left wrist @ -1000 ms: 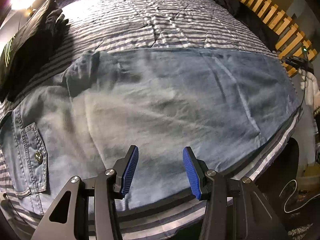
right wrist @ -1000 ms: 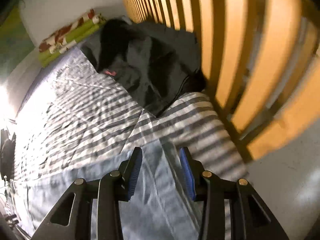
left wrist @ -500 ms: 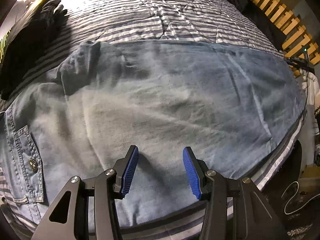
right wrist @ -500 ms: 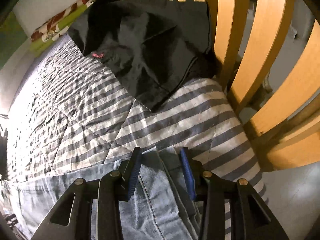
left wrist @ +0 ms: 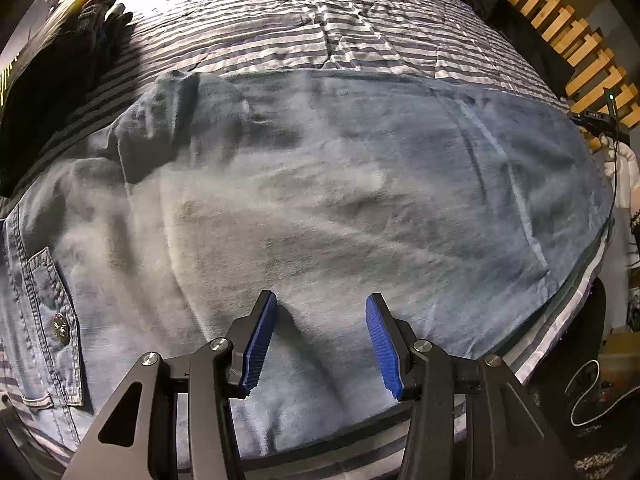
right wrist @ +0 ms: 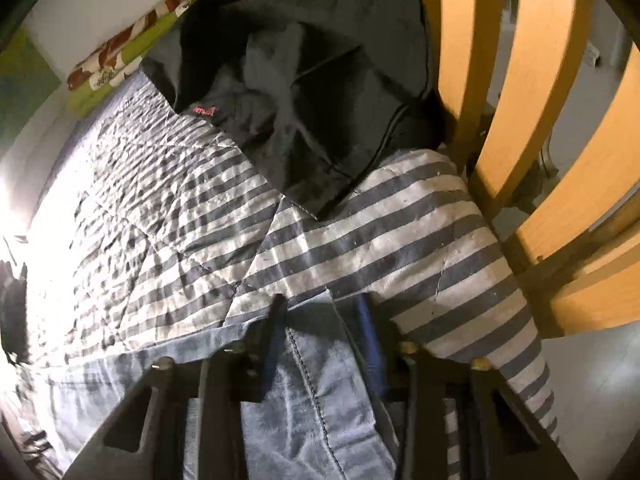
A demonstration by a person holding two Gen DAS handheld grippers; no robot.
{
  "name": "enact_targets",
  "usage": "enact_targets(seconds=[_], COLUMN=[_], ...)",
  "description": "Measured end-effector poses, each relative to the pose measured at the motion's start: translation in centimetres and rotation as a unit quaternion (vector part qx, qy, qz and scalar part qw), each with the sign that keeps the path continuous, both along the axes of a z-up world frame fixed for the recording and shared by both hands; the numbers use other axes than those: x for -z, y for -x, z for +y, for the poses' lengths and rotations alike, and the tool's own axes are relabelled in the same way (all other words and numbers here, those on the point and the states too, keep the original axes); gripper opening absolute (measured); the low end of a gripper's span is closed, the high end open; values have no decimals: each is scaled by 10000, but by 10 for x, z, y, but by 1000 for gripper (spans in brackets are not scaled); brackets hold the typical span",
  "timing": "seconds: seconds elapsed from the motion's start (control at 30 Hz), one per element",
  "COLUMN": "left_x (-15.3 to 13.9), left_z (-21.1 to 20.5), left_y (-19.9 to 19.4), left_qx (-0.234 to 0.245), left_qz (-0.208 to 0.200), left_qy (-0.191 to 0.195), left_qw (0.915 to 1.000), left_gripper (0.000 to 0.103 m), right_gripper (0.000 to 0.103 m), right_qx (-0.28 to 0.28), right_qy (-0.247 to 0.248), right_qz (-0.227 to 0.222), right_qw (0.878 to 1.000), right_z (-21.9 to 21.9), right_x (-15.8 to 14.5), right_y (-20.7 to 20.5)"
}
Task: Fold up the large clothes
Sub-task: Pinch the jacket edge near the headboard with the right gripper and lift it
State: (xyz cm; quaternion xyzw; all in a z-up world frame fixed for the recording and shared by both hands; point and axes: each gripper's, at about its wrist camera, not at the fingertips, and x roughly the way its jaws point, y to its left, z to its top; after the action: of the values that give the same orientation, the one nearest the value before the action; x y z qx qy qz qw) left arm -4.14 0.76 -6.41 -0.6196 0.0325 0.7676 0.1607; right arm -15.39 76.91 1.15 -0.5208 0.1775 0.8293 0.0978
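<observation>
L claw [left wrist: 320, 340]: jaws apart, nothing gripped, denim shirt [left wrist: 340, 208] flat just under tips | R claw [right wrist: 320, 344]: jaws closing, shirt edge betw pads | black jacket [right wrist: 304, 92] ahead of R claw on striped quilt [right wrist: 360, 240]

A grey-and-white striped quilt [left wrist: 304, 28] is covering the bed. A black jacket [right wrist: 304, 92] is lying on it against the wooden slatted frame [right wrist: 532, 92]. A green patterned roll [right wrist: 116, 60] is resting by the wall. Dark clothing [left wrist: 52, 92] is sitting at the quilt's far left. A white cable [left wrist: 588, 396] is trailing on the floor.
</observation>
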Motion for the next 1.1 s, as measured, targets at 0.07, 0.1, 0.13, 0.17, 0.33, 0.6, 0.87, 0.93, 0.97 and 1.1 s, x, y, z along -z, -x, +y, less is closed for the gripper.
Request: enact_targets(seconds=[0.07, 0.1, 0.13, 0.17, 0.33, 0.6, 0.87, 0.93, 0.97, 1.1], left_x=[1, 3, 6, 8, 10, 8, -4, -4, -5, -11], left_z=[-1, -1, 2, 2, 6, 5, 6, 13, 16, 24], left_y=[0, 0, 1, 1, 1, 0, -9, -9, -8, -19], left_qx=[-11, -22, -23, -19, 19, 41, 167, 207, 227, 394], left_qz=[-10, -28, -35, -38, -42, -18, 148, 171, 180, 257], left_qy=[-8, -11, -3, 3, 11, 27, -120, -160, -181, -260], left_qw=[10000, 10000, 10000, 10000, 10000, 10000, 9997, 9995, 9994, 9986], left_gripper=[50, 50, 50, 50, 53, 53, 53, 53, 53, 53], right_gripper=[8, 6, 5, 4, 0, 9, 30, 31, 31, 33], right_qx=[0, 26, 90, 174, 712, 420, 608, 931, 1086, 1655], right_qy=[-139, -179, -169, -135, -774, 184, 113, 266, 326, 930], right_qz=[27, 74, 147, 236, 245, 270, 235, 246, 247, 462], right_qw=[9999, 9998, 9997, 9995, 9942, 9986, 9978, 9950, 9932, 9807], right_z=[-3, -3, 0, 3, 19, 24, 17, 25, 28, 44], right_x=[-3, -6, -9, -13, -17, -17, -23, -19, -16, -7], right_y=[-3, -5, -9, -12, -15, -33, -126, -160, -175, -227])
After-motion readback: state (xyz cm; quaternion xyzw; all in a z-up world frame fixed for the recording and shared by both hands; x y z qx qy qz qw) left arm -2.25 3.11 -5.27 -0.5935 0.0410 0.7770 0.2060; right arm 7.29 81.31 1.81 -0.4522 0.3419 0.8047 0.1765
